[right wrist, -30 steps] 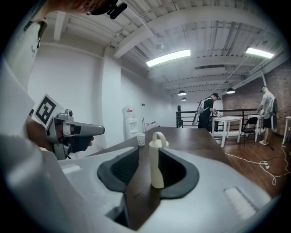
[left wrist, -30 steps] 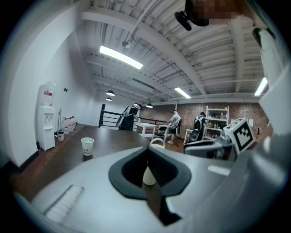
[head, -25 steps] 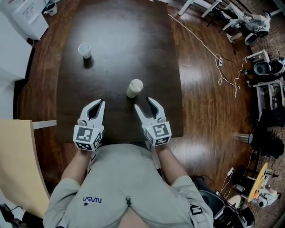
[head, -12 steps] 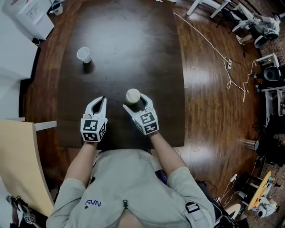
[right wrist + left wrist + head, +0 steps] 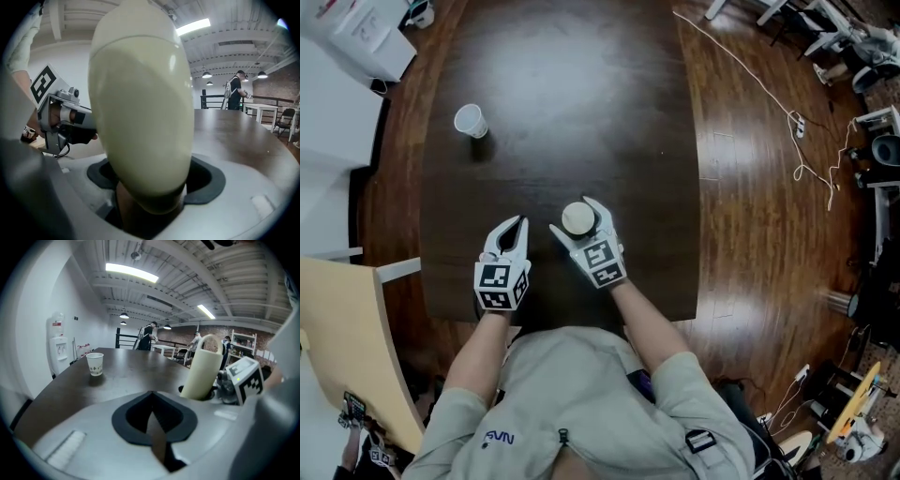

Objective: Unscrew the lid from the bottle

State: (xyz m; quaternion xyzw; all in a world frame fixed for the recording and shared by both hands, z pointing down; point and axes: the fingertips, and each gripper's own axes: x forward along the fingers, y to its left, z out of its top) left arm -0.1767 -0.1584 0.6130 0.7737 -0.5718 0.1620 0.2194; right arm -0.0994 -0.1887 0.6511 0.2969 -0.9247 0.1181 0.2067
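A cream bottle point(image 5: 578, 218) stands upright near the front of the dark table point(image 5: 581, 94); I cannot make out where its lid begins. My right gripper point(image 5: 574, 217) is open and straddles it, one finger on each side. Its jaws have just been opening, and the bottle stands between them. In the right gripper view the bottle point(image 5: 140, 108) fills the middle, deep in the gap. My left gripper point(image 5: 517, 225) is shut and empty, just left of the bottle and apart from it. The left gripper view shows the bottle point(image 5: 201, 369) at its right, with the right gripper's marker cube point(image 5: 246, 380) beside it.
A white paper cup point(image 5: 470, 120) stands far left on the table, also seen as the cup point(image 5: 95, 364). A light wooden panel point(image 5: 337, 347) sits at the left beside the table. Cables point(image 5: 769, 84) trail on the floor at right. People stand far off in the room.
The right gripper moved forward and left from just short of the bottle to around it, jaws spreading wider. The left gripper shifted slightly and stayed shut.
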